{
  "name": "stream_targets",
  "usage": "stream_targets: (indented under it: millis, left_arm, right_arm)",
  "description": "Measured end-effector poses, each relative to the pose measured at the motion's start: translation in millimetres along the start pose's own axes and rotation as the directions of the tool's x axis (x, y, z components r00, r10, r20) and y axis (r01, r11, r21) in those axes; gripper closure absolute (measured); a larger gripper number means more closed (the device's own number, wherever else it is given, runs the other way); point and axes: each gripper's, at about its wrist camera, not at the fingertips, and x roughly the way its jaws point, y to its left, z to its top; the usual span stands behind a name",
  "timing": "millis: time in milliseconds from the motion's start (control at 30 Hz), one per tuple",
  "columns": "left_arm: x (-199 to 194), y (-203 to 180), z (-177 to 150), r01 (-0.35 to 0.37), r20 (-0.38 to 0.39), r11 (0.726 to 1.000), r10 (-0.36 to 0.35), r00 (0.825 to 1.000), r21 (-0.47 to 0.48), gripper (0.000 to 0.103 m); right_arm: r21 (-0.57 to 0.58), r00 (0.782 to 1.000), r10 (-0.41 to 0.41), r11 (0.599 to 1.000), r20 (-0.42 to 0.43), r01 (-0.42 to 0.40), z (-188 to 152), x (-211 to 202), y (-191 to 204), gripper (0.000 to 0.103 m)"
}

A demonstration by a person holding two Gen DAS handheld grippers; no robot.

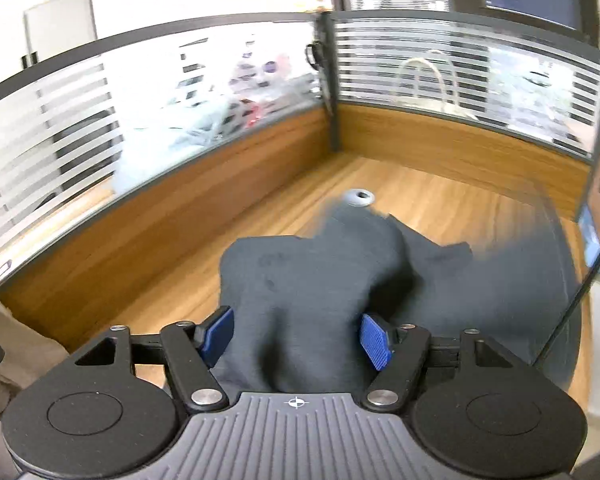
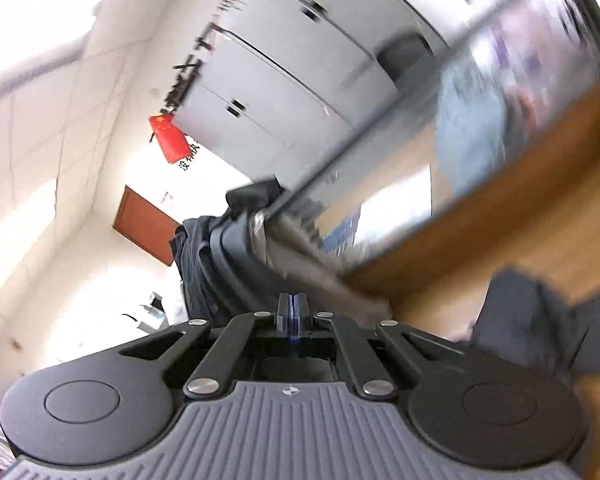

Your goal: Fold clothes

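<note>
Left claw (image 1: pixel 296 338) straddles dark garment (image 1: pixel 319 276) stretching away.

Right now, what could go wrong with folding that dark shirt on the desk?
1. The right gripper is shut with no cloth visible between its pads, so it may have missed the dark garment and lift nothing.
2. The left gripper stands open around a raised hump of fabric; closing there could grab a thick bunch and make a lumpy fold.
3. The garment's far edge lies at the grey cable hole in the wooden desk, where cloth might snag.
</note>
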Motion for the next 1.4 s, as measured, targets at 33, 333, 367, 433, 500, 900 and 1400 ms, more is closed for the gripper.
stream_targets:
  millis: [33,333,367,433,500,900,1400]
  left_arm:
    - [3.0,0.0,1.3,-0.006,-0.006,1.0,0.006,1.0,0.005,0.046]
    - [9.7,3.1,-2.7,0.006,-0.044,1.0,-0.006,0.999,0.005,0.054]
    - [9.3,3.8,-4.1,0.01,-0.048,1.0,-0.011,0.999,-0.005,0.054]
    - [11.3,6.8,-2.6,0.021,-0.055,0.999,-0.023,0.998,-0.027,0.054]
    - [10.7,9.8,-2.3,0.034,-0.058,0.998,-0.037,0.998,-0.049,0.054]
    - [20.1,12.3,-0.6,0.099,-0.114,0.995,-0.102,0.988,-0.027,0.046]
    - [61.9,14.4,2.6,0.161,-0.174,0.984,-0.173,0.969,-0.081,0.032]
  right_arm:
    - [-0.036,1.0,-0.029,0.999,0.002,0.029,4.3,-1.9,3.9,0.103]
    - [-0.101,0.942,-0.315,0.947,-0.116,0.305,-27.5,9.3,-34.7,0.103]
    - [-0.103,0.931,-0.338,0.94,-0.134,0.326,-35.2,11.9,-41.3,0.103]
    - [-0.1,0.914,-0.371,0.928,-0.163,0.359,-55.5,17.7,-58.3,0.102]
    - [-0.09,0.897,-0.397,0.918,-0.196,0.387,-71.8,25.7,-72.5,0.098]
    - [-0.209,0.777,-0.527,0.85,-0.345,0.484,-163.9,83.9,-137.5,0.035]
    - [-0.298,0.725,-0.486,0.874,-0.488,0.385,-209.0,145.9,-164.6,0.083]
